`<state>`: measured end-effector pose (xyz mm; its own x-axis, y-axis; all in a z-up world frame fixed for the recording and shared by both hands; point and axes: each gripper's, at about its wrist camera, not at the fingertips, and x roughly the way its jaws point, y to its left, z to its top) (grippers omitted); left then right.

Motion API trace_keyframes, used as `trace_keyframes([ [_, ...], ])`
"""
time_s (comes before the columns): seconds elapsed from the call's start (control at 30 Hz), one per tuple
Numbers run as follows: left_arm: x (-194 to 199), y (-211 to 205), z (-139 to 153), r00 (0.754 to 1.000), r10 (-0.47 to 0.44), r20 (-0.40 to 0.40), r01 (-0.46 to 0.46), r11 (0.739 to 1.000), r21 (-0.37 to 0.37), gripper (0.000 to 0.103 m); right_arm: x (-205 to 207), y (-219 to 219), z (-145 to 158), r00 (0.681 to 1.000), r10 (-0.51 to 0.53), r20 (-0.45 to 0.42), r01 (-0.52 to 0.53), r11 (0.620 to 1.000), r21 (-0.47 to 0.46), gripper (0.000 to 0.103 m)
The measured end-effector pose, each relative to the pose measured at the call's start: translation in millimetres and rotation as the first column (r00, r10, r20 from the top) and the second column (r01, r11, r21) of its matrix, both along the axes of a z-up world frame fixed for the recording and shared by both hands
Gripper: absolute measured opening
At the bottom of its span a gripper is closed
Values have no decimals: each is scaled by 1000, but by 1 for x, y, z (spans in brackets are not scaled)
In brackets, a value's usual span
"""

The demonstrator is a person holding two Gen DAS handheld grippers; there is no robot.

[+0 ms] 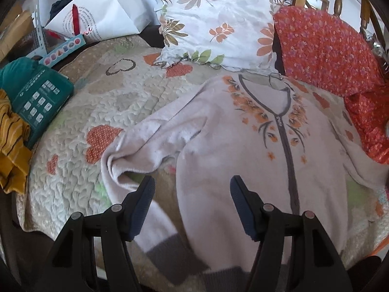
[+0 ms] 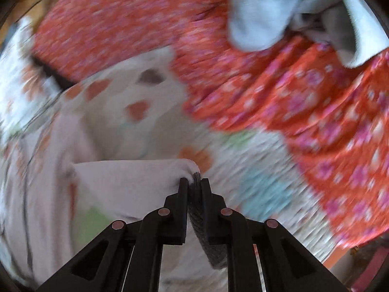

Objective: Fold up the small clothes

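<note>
From my left wrist camera, I see the pale pink zip-front cardigan [image 1: 255, 146] lying face up on the quilted bedspread [image 1: 80, 112], its collar toward the floral pillow [image 1: 214, 22] and its grey hem band nearest me. Taking the grey zip [image 1: 289, 150] as my landmark, it marks the garment's long axis, running away from me toward the pillow. The left gripper [image 1: 192, 189] hangs over the body panel on the left of the zip, its fingers [image 1: 143, 202] standing about half open with nothing between them. The garment's left-hand sleeve [image 1: 150, 141] is bent back on itself, well to the left of the zip, with its folded end lying just ahead of my left finger. That sleeve is closer to this hand than to the other, so I judge it is mine to take.

From my right wrist camera, the picture is smeared with motion, but the grip reads clearly. The right gripper [image 2: 194, 182] is closed down tight on a grey ribbed cuff [image 2: 206, 223], and the pink sleeve [image 2: 126, 180] trails off it to the left, back toward the cardigan's body and the zip. An orange flowered cloth [image 2: 304, 102] lies beyond on the right.

As I judge it, the coming move carries this cuff across toward the zip line, at right angles to the garment's long axis, to lay the sleeve over the chest.
</note>
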<state>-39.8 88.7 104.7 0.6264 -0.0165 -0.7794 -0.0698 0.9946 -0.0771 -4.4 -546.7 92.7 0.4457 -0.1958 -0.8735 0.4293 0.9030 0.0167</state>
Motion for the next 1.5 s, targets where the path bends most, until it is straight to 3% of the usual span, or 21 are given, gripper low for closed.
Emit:
trace_keyframes([
  [0.17, -13, 0, 8, 1000, 24, -19, -24, 999, -23, 66, 28, -54, -12, 992, -115, -46, 113, 992, -46, 14],
  [0.27, -17, -4, 14, 999, 26, -28, -26, 1000, -14, 66, 32, -68, -19, 987, -154, -54, 150, 986, -69, 30],
  [0.37, -21, -8, 20, 999, 34, -20, -35, 999, -8, 72, 24, -79, -18, 984, -178, -27, 177, 983, -44, 44],
  [0.6, -26, -22, 31, 999, 36, -15, -36, 999, -16, 73, -1, -91, -6, 973, -222, 70, 213, 970, 117, 51],
  [0.83, -30, -48, 36, 1000, -15, -5, 15, 999, -30, 73, -16, -62, 15, 972, -164, 171, 130, 973, 192, 54],
  [1.07, -37, -61, 33, 998, -60, -15, 60, 998, -20, 73, -7, -6, 2, 979, -37, 198, -27, 950, 312, 54],
  [1.2, -43, -59, 33, 998, -62, -15, 61, 998, -25, 73, 4, 35, -17, 981, 65, 185, -126, 931, 342, 54],
  [1.27, -48, -56, 36, 998, -58, -11, 58, 998, -29, 73, 11, 47, -35, 983, 86, 162, -145, 905, 399, 54],
  [1.4, -55, -48, 38, 999, -49, -2, 49, 998, -43, 76, 16, 36, -76, 998, 28, 50, -50, 860, 507, 54],
  [1.5, -56, -41, 34, 999, -37, -3, 37, 998, -51, 77, 3, 7, -95, 998, -62, -28, 68, 871, 486, 54],
])
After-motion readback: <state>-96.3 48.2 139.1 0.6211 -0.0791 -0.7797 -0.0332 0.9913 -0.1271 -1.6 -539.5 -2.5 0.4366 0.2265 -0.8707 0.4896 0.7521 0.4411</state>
